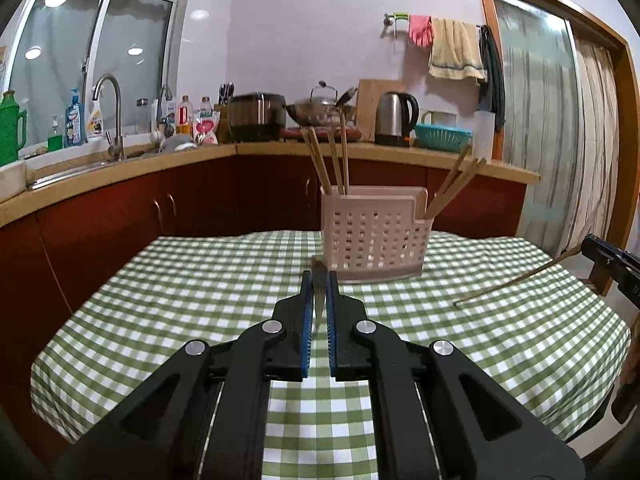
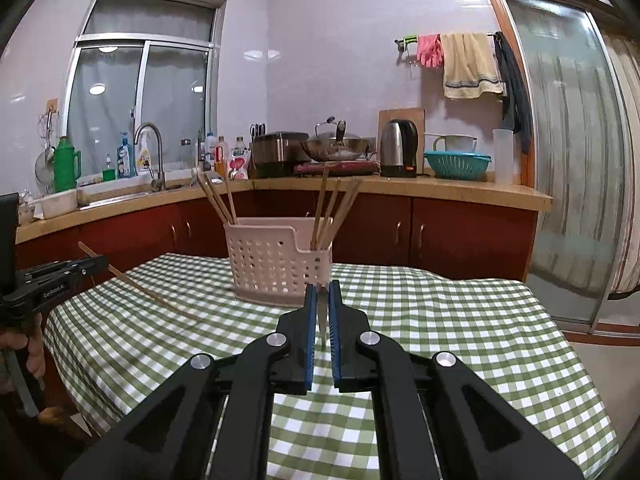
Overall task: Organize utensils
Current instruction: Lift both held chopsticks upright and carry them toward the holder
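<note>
- Bamboo chopstick (image 1: pixel 516 276) in right gripper (image 2: pixel 322 300) — clenched, the stick tilting over the checked cloth (image 2: pixel 440 340).
- Left gripper (image 1: pixel 319 292) likewise clamping one (image 2: pixel 136 280).
- Pink holder (image 1: pixel 372 236) standing ahead, light and perforated; risk — long sticks are likely slipping or tipping it.
</note>
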### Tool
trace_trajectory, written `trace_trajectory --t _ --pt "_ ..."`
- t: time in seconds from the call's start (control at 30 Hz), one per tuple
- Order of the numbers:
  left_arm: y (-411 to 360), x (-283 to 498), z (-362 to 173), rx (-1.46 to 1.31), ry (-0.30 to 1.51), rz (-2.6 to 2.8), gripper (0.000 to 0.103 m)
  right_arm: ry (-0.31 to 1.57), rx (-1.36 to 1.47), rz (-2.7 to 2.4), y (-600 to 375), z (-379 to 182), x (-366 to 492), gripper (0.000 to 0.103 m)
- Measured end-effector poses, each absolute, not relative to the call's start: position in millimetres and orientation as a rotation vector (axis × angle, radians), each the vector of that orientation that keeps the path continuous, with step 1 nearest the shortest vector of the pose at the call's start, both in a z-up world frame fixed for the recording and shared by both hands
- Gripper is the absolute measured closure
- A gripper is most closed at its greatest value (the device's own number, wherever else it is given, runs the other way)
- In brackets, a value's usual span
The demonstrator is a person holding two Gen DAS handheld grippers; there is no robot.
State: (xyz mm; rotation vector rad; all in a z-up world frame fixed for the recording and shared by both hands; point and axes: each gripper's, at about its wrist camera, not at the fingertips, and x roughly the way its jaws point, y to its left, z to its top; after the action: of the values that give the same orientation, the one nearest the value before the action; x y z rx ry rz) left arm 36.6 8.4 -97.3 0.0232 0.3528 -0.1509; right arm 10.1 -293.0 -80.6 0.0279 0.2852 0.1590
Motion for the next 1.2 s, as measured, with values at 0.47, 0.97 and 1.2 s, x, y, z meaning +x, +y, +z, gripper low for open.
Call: trace_trajectory --t 0.47,0.97,1.2 --pt "7 49 -76 0.027 0.389 -0.175 0.096 0.294 0.055 0.177 -287 -64 26 0.096" --pt "12 84 -57 -0.038 0.4 -0.2 0.096 0.308 0.062 0.184 -278 -46 65 0.096" --pt "3 94 -42 -0.018 0.372 -0.216 0.096 0.299 0.062 0.191 -272 -38 76 0.096"
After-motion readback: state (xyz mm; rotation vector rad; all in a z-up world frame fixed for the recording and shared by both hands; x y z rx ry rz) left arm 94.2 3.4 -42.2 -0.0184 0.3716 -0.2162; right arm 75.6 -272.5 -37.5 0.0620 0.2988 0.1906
